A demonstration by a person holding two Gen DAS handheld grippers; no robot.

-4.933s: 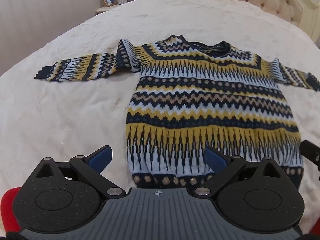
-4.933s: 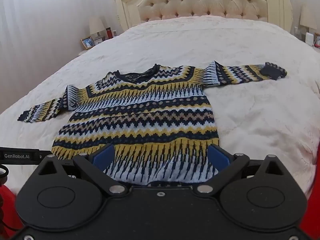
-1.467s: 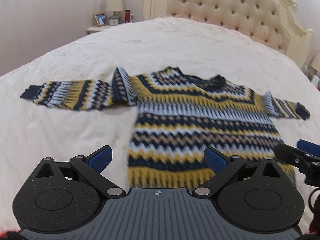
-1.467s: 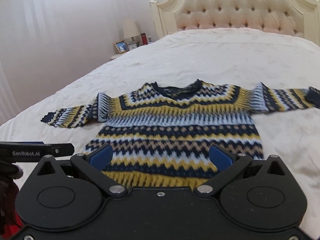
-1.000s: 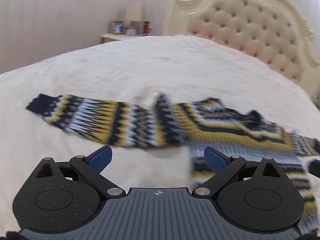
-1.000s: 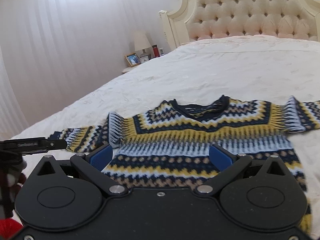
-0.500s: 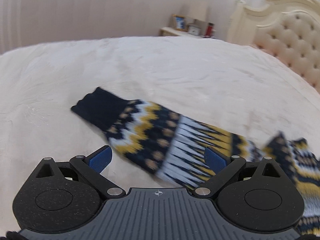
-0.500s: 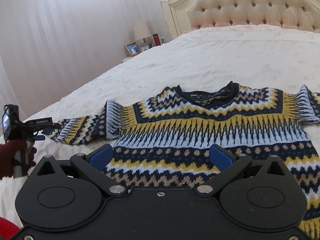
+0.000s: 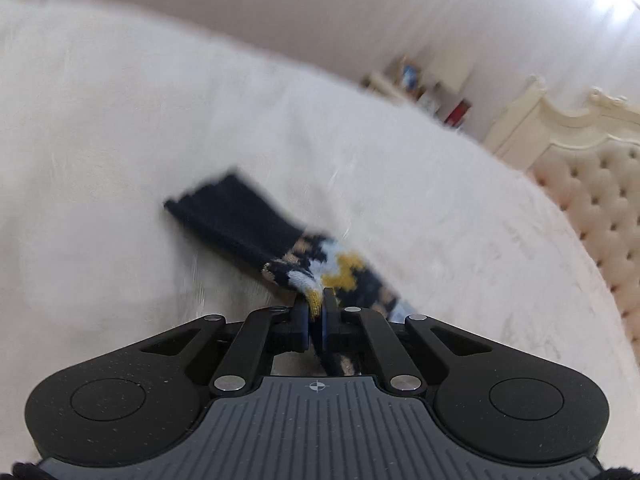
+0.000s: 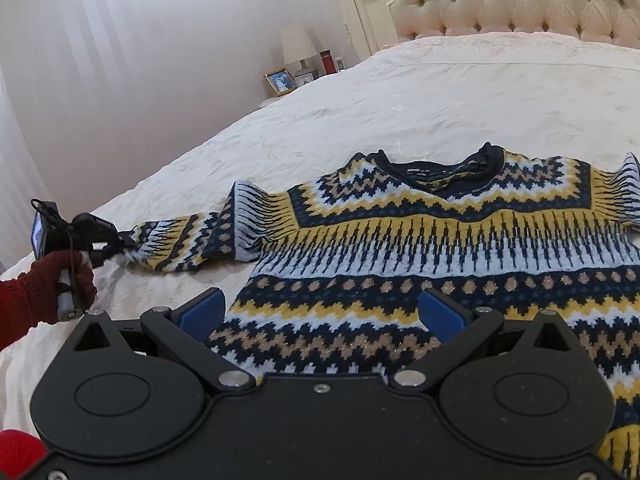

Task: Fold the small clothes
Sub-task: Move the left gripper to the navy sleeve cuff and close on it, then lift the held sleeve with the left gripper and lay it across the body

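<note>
A small patterned sweater (image 10: 420,248) in navy, yellow and pale blue lies flat on the white bed, neck toward the headboard. Its left sleeve (image 10: 180,244) stretches out to the left. My left gripper (image 9: 315,312) is shut on that sleeve (image 9: 320,272) just behind the navy cuff (image 9: 236,216); it also shows in the right wrist view (image 10: 108,248), held by a red-gloved hand. My right gripper (image 10: 322,314) is open and empty, low over the sweater's lower body. The right sleeve runs out of view.
The white bedspread (image 10: 400,96) spreads all around the sweater. A tufted cream headboard (image 10: 520,0) stands at the back. A nightstand (image 10: 296,80) with a lamp, photo frame and red bottle stands left of the bed, by pale curtains.
My left gripper has moved left along the sleeve to the cuff end and closed on it. My right gripper has stayed open and shifted slightly closer over the sweater body.
</note>
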